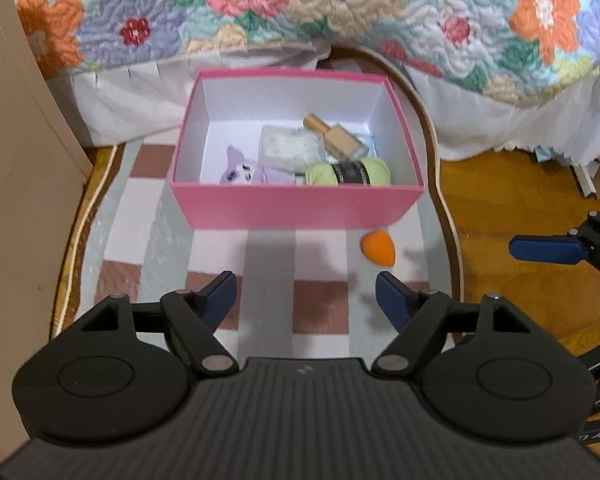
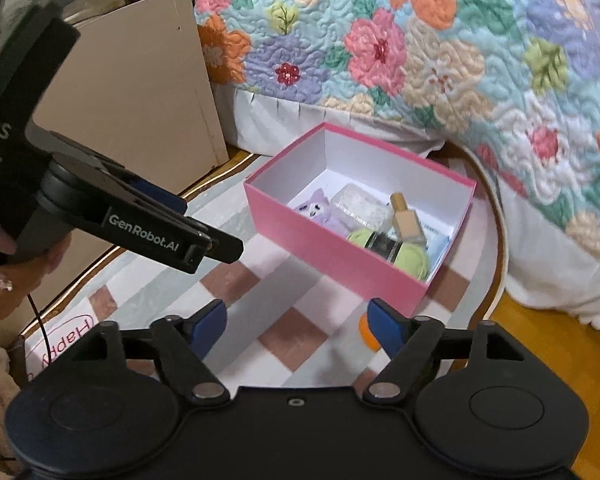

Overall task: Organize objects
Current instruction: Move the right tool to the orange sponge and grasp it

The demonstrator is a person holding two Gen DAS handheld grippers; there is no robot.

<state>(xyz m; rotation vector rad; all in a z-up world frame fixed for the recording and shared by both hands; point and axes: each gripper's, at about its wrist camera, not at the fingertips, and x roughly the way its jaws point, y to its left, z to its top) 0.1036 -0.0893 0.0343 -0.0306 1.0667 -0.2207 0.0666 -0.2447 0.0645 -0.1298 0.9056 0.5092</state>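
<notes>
From the left wrist view, one pink box (image 1: 296, 208) is sitting in the middle of the frame on a checked mat (image 1: 320, 308), and four things are lying inside it: a purple plush toy (image 1: 246, 172), a whitish clear case (image 1: 290, 146), a tan bottle with a gold cap (image 1: 336, 136) and a green yarn ball with a black band (image 1: 348, 172). A bit of blue-and-white card is peeking out under the bottle, too covered to make out. One orange egg-shaped sponge (image 1: 378, 248) is lying on the mat just beside the box's lower right corner, outside it. The left claw (image 1: 306, 294) is hanging at the bottom centre, spread wide, with nothing between its blue pads and touching nothing. At the right edge a blue pad of the right claw (image 1: 544, 249) is poking in, the rest cut off. A flowered quilt (image 1: 340, 8) is filling the top.

From the right wrist view, the same box (image 2: 340, 264) is sitting right of centre, with the same four items inside. The sponge (image 2: 366, 332) is mostly hidden behind the right-hand blue finger, only an orange sliver showing. The right claw (image 2: 296, 322) is gaping wide and gripping nothing. The left claw (image 2: 204, 240) is reaching in from the left, seen side-on, so its spread is hard to judge here. Lettering at the lower left is cut off.
</notes>
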